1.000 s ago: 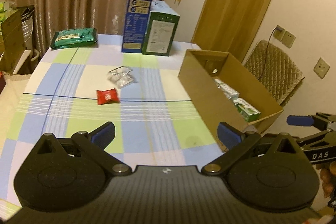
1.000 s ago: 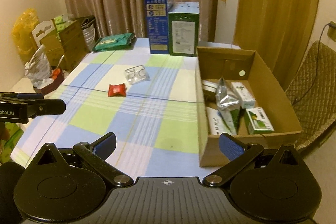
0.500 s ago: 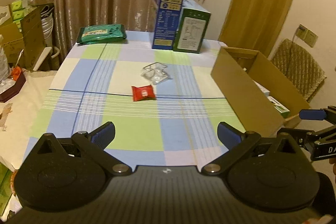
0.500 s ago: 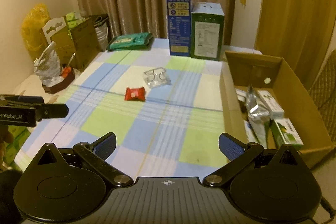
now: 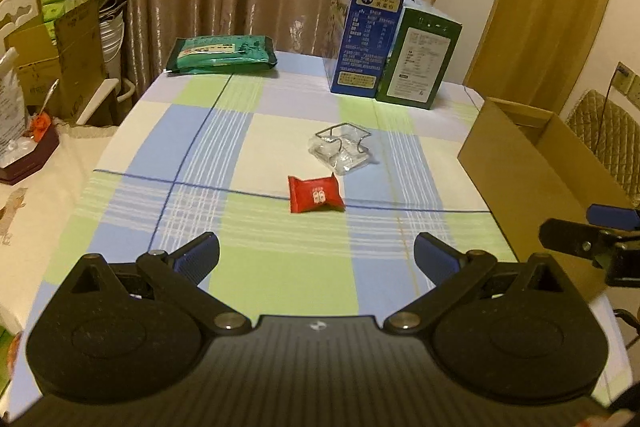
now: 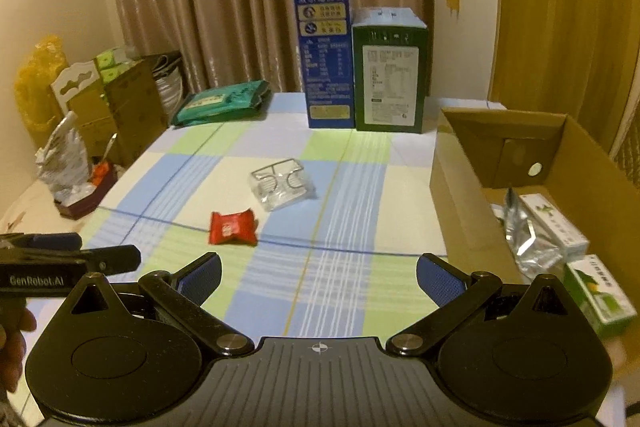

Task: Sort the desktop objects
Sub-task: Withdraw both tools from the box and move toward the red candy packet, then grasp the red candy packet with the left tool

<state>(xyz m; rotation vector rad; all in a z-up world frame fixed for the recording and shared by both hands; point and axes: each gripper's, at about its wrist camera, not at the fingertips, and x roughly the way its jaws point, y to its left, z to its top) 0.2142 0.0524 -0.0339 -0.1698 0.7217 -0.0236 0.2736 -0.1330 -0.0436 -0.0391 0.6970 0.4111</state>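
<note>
A small red snack packet (image 5: 316, 193) (image 6: 233, 227) lies near the middle of the checked tablecloth. Just behind it sits a clear plastic tray (image 5: 343, 149) (image 6: 281, 183). A brown cardboard box (image 5: 532, 163) (image 6: 560, 163) stands open at the table's right edge, holding a silver foil pouch (image 6: 524, 235) and green-and-white cartons (image 6: 600, 291). My left gripper (image 5: 318, 259) is open over the near edge, empty, well short of the packet. My right gripper (image 6: 319, 277) is open and empty too, beside the box. Each gripper shows at the edge of the other's view.
A tall blue carton (image 5: 368, 27) (image 6: 324, 55) and a dark green carton (image 5: 420, 63) (image 6: 390, 75) stand at the table's far side. A green wipes pack (image 5: 222, 53) (image 6: 220, 103) lies far left. Cardboard boxes and bags (image 6: 100, 107) crowd the left side.
Both grippers have swung left and moved forward, so the red packet and clear tray sit nearer the centre and the box has slid to the right. Both stay open.
</note>
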